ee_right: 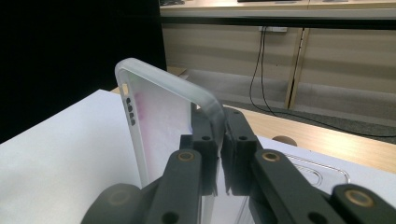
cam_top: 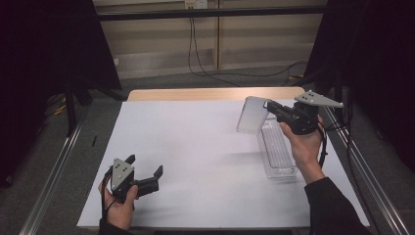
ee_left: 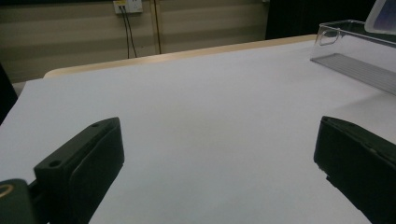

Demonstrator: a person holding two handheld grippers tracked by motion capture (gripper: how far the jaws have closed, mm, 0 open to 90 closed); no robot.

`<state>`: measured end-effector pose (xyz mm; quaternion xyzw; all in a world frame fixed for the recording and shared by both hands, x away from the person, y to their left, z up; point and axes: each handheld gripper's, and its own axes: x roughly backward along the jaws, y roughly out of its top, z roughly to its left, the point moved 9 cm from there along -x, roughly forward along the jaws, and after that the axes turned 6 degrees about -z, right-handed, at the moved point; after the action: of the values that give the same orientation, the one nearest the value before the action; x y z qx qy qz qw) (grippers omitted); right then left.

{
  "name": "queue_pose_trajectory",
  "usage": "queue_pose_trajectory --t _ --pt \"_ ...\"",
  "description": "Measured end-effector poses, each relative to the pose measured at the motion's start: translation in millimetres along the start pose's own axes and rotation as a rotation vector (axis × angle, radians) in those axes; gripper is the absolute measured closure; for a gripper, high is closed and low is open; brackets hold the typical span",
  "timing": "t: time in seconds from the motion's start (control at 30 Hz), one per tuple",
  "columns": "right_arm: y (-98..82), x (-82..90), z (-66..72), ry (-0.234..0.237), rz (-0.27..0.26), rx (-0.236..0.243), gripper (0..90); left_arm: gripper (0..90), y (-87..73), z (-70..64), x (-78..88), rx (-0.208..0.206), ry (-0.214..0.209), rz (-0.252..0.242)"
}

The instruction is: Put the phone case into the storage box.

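A translucent white phone case [cam_top: 252,114] hangs in the air above the table's right side, pinched at its edge by my right gripper [cam_top: 270,108]. In the right gripper view the case [ee_right: 154,121] stands upright with the jaws shut on its rim. Under it on the white sheet lies a clear plastic box [cam_top: 276,152], also seen as a clear tray [ee_left: 355,56] at the far right. My left gripper [cam_top: 145,172] rests low near the table's front left, its jaws wide open with nothing between the fingertips [ee_left: 88,158].
The white sheet [cam_top: 195,147] covers the table, whose wooden edge [cam_top: 210,93] shows at the back. Metal rails [cam_top: 54,171] run along both sides. Dark curtains and cables stand beyond the table.
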<state>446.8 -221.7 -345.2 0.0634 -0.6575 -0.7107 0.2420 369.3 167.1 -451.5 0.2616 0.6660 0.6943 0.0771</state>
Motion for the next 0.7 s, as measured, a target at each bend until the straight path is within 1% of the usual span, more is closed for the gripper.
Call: queue_pose_trajectory --t 0.03,0.1,0.23,0.3,0.33,0.37,0.5,0.53,0.6,0.7 --pt "0.3 -0.2 -0.8 0.000 -0.001 -0.005 84.6 1.9 -1.8 1.8 1.5 -0.008 0.003 0.000" --pt "0.6 -0.4 -3.3 -0.006 0.002 -0.004 84.6 2.3 -2.4 4.2 2.9 -0.006 0.011 -0.003" --pt "5.3 0.3 -8.0 -0.012 -0.011 0.006 84.6 2.6 -0.2 9.0 5.4 -0.002 0.031 -0.032" --pt "8.0 0.3 -10.0 -0.014 -0.016 0.009 84.6 3.1 1.4 8.9 5.4 0.001 0.028 -0.045" --pt "10.1 -0.1 -11.8 -0.018 -0.018 0.009 84.6 3.1 1.6 9.1 5.5 -0.002 0.034 -0.051" --pt "11.4 -0.5 -12.6 -0.018 -0.018 0.010 84.6 3.1 1.4 8.7 4.9 -0.004 0.032 -0.062" --pt "18.0 -2.9 -17.0 -0.022 -0.022 0.023 84.6 3.1 -1.2 7.3 3.4 0.004 0.022 -0.077" --pt "19.9 -3.2 -18.5 -0.030 -0.024 0.025 84.6 3.1 -1.4 7.7 3.5 0.001 0.026 -0.081" --pt "22.0 -3.0 -20.3 -0.030 -0.027 0.025 84.6 3.1 -1.2 8.2 4.3 -0.001 0.024 -0.094" --pt "25.8 -1.8 -24.5 -0.039 -0.034 0.028 84.6 3.0 -1.3 12.3 9.0 -0.015 0.037 -0.105"
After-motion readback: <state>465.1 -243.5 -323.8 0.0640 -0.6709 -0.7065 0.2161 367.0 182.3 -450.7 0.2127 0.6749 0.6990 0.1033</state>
